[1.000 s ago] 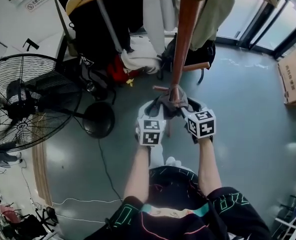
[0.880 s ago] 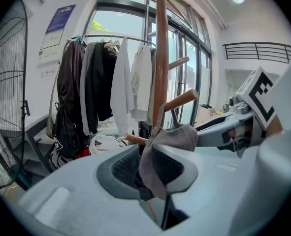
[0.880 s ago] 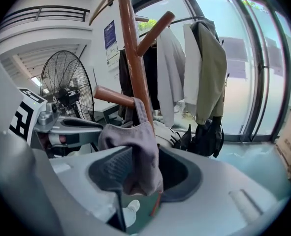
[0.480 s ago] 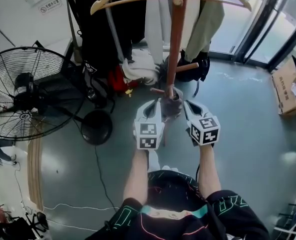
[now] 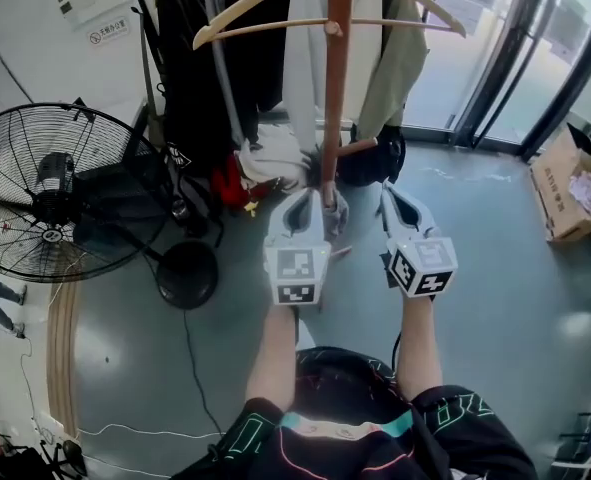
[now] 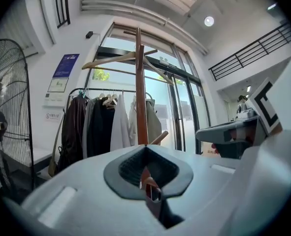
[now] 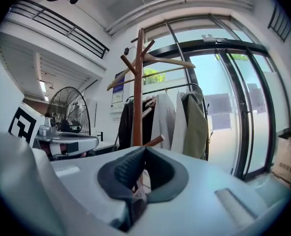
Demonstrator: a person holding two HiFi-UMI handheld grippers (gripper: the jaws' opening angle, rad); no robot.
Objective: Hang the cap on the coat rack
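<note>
- A wooden coat rack [image 5: 332, 88] stands upright at centre, with hangers across its top.
- A black floor fan [image 5: 50, 198] stands well to its left.
- The left gripper [image 5: 311, 194], jaws pressed together, sits at the pole's left side. The right gripper [image 5: 388, 192], jaws likewise closed, is held apart on the right.
- The grey cap [image 5: 333, 211] hangs low against the pole, touching the left gripper's tip. Its long axis runs up and down, and its brim direction cannot be made out.

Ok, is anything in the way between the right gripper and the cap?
Nothing visible. The cap sits against the coat rack pole, by the left gripper. The right gripper is off to the cap's right, with only floor showing between them.
</note>
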